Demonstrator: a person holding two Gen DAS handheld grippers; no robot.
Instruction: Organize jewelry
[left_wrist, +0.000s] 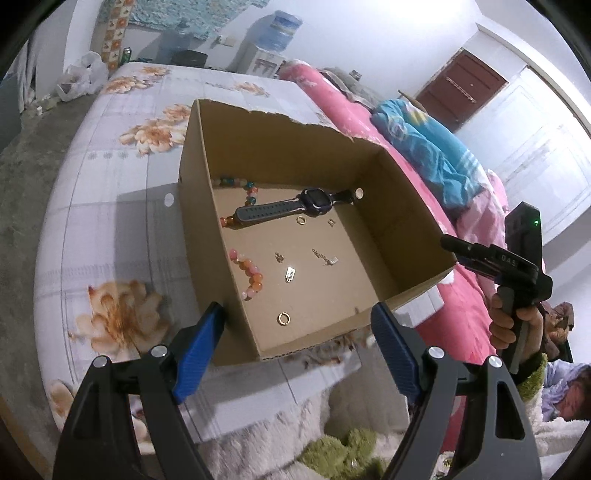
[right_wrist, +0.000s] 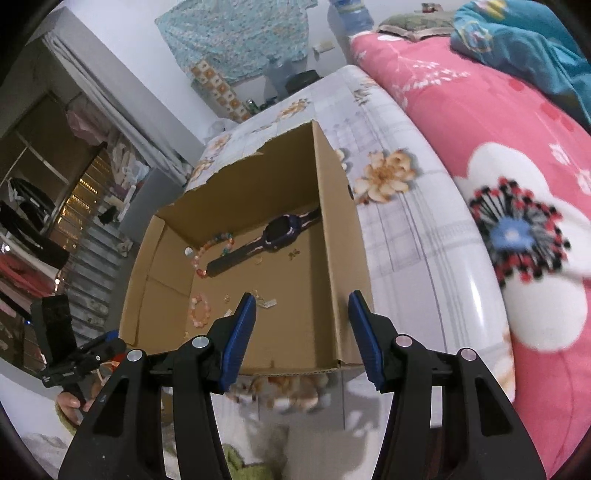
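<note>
An open cardboard box (left_wrist: 402, 206) (right_wrist: 336, 229) sits on a flowered table. Inside lie a dark smartwatch (left_wrist: 295, 208) (right_wrist: 275, 234), a multicoloured bead bracelet (left_wrist: 242, 194) (right_wrist: 214, 245), a pink-orange bead bracelet (left_wrist: 249, 271) (right_wrist: 199, 310), a gold ring (left_wrist: 283, 318), another small ring (left_wrist: 301, 220) and several small earrings and charms (left_wrist: 325, 257). My left gripper (left_wrist: 297, 332) is open and empty above the box's near edge. My right gripper (right_wrist: 302, 325) is open and empty over the box's near right corner. The right gripper also shows in the left wrist view (left_wrist: 491, 258).
The table (left_wrist: 110, 206) (right_wrist: 406, 251) has a floral cover. A pink quilt (right_wrist: 498, 155) (left_wrist: 343, 107) and blue blanket (left_wrist: 424, 147) lie on the bed beside it. A water dispenser (left_wrist: 277, 40) stands at the back. Shelves (right_wrist: 74, 206) stand at left.
</note>
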